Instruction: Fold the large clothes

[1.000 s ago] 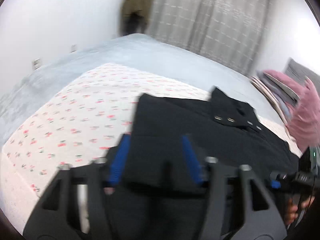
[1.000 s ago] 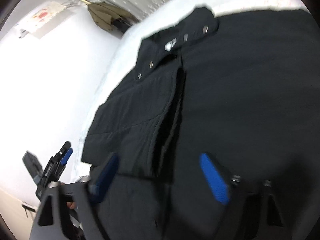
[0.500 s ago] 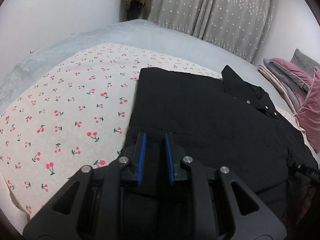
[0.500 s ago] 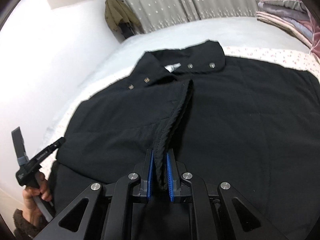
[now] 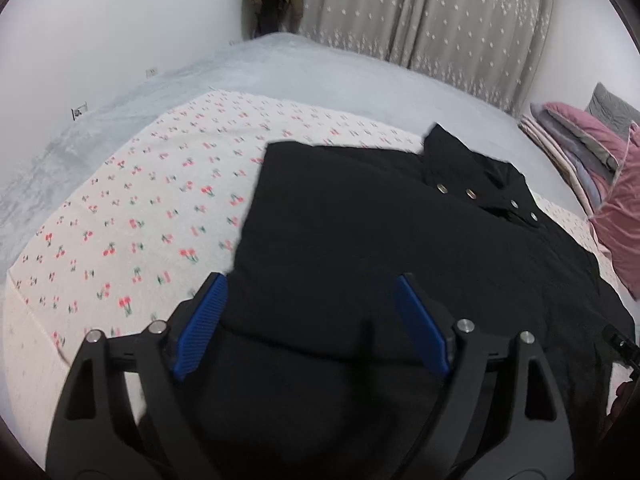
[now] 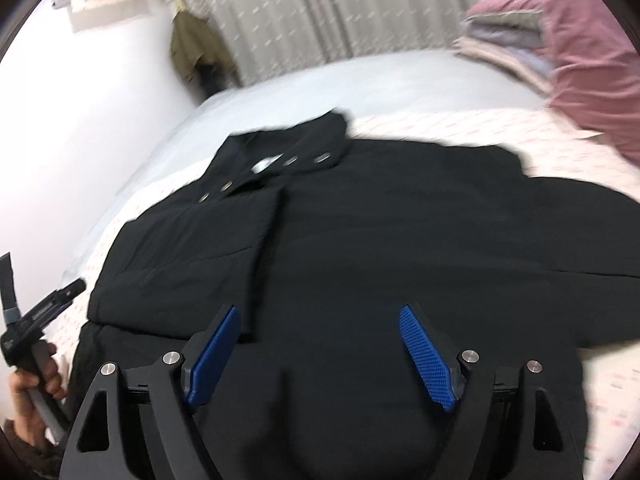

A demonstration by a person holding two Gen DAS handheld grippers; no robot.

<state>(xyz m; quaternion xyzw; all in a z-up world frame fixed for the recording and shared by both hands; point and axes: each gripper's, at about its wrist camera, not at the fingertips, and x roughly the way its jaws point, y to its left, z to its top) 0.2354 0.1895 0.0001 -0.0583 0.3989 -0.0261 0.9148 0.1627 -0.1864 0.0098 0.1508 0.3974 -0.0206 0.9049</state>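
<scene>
Black jacket (image 5: pixel 400 240) lies spread on the cherry-print sheet (image 5: pixel 140 208) over the grey bed (image 5: pixel 320 76), collar and snap buttons (image 5: pixel 468 193) toward the far side, hem toward the near edge. Left gripper (image 5: pixel 308 320) hovers over the near-left hem, jaws opening, nothing pinched; cloth lies under the gap, not pressed by the blue pads (image 5: pixel 200 324). Right gripper (image 6: pixel 320 354) likewise hangs over the near middle of the garment, jaws opening, released. In the right wrist view one front panel (image 6: pixel 192 248) sits folded inward with a raised edge running from collar toward the near hem; the far-right side still spreads out flat. Risks, as judged: the folded panel is bulky and only resting there, so it may spring or slide back open once unweighted. A grab from this height could catch one layer alone and drag the top panel off the lower one. Thick fabric may bunch at the collar if both ends are not lifted evenly. The pink pillows (image 5: pixel 616 216) sit close at the far right; a wide swing of cloth could snag them.
</scene>
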